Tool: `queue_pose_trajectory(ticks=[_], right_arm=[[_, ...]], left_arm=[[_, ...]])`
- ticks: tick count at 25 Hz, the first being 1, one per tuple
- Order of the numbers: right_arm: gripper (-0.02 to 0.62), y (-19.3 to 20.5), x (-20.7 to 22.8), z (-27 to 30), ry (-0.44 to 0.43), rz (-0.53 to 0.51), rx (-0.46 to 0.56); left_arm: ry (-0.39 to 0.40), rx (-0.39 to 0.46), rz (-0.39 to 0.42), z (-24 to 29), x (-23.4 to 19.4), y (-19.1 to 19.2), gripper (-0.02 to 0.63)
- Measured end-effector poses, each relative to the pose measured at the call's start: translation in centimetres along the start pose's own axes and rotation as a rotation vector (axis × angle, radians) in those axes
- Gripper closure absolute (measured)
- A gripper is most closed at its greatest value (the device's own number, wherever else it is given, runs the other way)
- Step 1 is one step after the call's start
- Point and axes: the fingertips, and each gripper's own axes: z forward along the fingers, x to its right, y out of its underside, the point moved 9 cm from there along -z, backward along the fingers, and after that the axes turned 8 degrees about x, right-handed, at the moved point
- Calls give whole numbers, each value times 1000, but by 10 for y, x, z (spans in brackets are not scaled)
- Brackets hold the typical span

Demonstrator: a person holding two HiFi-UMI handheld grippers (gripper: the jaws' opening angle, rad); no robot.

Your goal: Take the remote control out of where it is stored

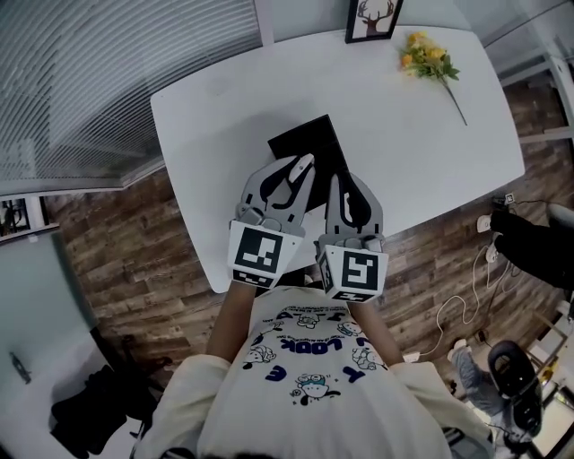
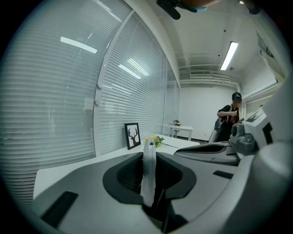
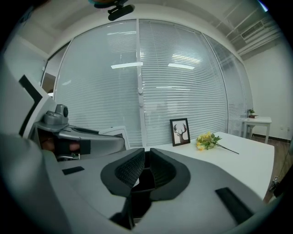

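Observation:
A slim white remote control [image 1: 293,177] is clamped edge-on between the jaws of my left gripper [image 1: 301,168]; in the left gripper view the remote control [image 2: 149,176] stands as a narrow white strip between the dark pads. It hangs just over the near end of a flat black case [image 1: 306,142] lying on the white table [image 1: 224,108]. My right gripper [image 1: 339,182] sits beside the left one, over the case's near right corner. Its jaws are shut on nothing, and its pads [image 3: 132,168] meet in the right gripper view.
A framed deer picture [image 1: 372,18] leans at the table's far edge, and a sprig of yellow flowers [image 1: 429,58] lies at the far right. A person [image 2: 229,121] stands in the background by a small white table [image 2: 183,130]. Cables [image 1: 466,305] lie on the wooden floor at the right.

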Motion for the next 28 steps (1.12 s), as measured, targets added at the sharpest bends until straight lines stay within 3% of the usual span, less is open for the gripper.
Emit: queue_pose_trajectory(ticks=[12,28], right_arm=[[541,-19,-28,-18,-88,-21,57],[541,-10,-95,-22,-282,-39,39]], left_arm=[[-80,79,10,-48,9,-21,529],[-318,66,-46,-132,-17,1,529]])
